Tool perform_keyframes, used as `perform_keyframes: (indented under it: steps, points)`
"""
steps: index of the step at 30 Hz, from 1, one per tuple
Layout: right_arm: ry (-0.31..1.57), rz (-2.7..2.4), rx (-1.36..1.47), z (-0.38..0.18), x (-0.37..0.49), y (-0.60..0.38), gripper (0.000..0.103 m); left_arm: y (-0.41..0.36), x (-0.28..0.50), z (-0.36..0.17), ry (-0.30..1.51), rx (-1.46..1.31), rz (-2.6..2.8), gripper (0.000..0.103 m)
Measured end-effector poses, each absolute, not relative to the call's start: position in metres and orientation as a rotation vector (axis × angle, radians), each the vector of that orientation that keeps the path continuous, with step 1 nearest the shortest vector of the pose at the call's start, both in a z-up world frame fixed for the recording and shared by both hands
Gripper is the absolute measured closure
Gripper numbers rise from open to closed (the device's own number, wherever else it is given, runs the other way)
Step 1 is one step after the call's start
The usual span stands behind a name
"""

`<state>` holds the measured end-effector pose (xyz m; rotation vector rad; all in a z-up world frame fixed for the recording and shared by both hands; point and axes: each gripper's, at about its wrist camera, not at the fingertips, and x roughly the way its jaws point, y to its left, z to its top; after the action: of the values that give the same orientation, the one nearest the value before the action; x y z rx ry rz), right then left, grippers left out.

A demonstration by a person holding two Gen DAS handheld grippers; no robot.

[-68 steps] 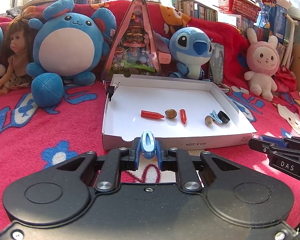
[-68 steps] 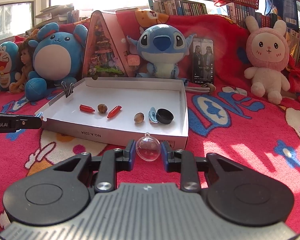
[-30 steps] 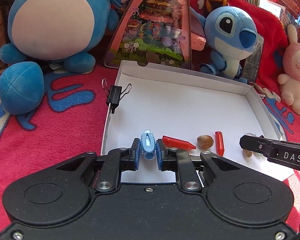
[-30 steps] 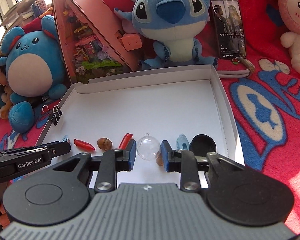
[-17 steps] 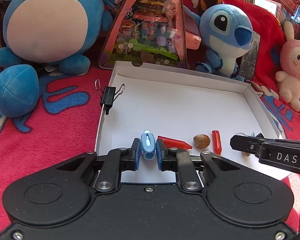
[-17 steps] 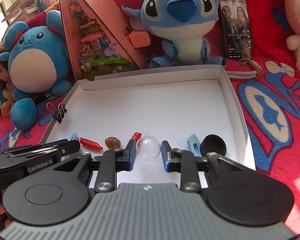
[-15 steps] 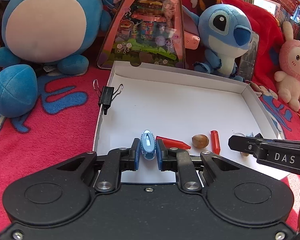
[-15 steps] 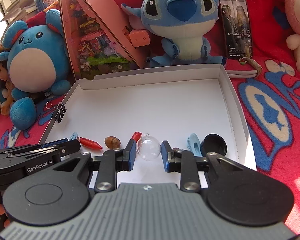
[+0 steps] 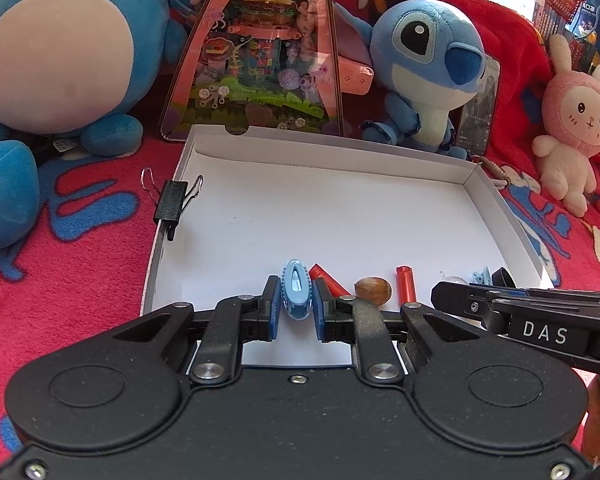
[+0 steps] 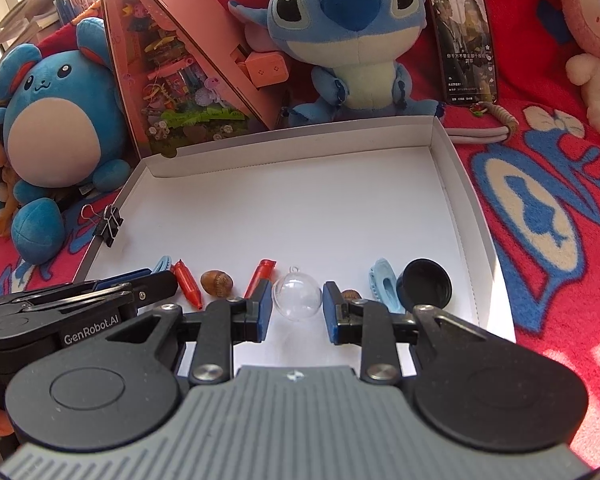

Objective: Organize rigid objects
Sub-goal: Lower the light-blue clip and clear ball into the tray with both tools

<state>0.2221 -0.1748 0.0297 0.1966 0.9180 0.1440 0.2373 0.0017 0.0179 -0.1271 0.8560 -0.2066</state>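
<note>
Behind right fingers [image 10: 384, 314] barely clear of clear ball [image 10: 297, 299], half-hidden nut [image 10: 351, 294]; left fingers [image 9: 271, 310] pinching blue clip [image 9: 296, 290].

My left hand-held gripper [image 9: 296, 312]: matte black housing, two round embossed discs, silver pivot screws, blue pads. My right hand-held gripper [image 10: 296, 312]: same black linkages, ribbed grey top plate; "DAS" printed white along its side.
</note>
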Motion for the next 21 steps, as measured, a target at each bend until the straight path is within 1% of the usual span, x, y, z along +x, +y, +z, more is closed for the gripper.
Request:
perform_keyframes:
  steps: [16, 19, 20, 21]
  points:
    - [0.932, 0.12, 0.218, 0.0231, 0.2232, -0.1786, 0.068, -0.0058, 0.2368, 0.0177, 0.848, -0.113, -0.213, 0.086]
    - [0.931, 0.122, 0.217, 0.0234, 0.2222, -0.178, 0.064, -0.0051, 0.2331, 0.0202, 0.839, -0.098, -0.205, 0.083]
    - [0.929, 0.124, 0.214, 0.0238, 0.2214, -0.1777, 0.06, -0.0043, 0.2317, 0.0212, 0.836, -0.096, -0.206, 0.08]
    - [0.925, 0.126, 0.206, 0.0244, 0.2202, -0.1771, 0.055, -0.0035, 0.2304, 0.0222, 0.834, -0.097, -0.206, 0.077]
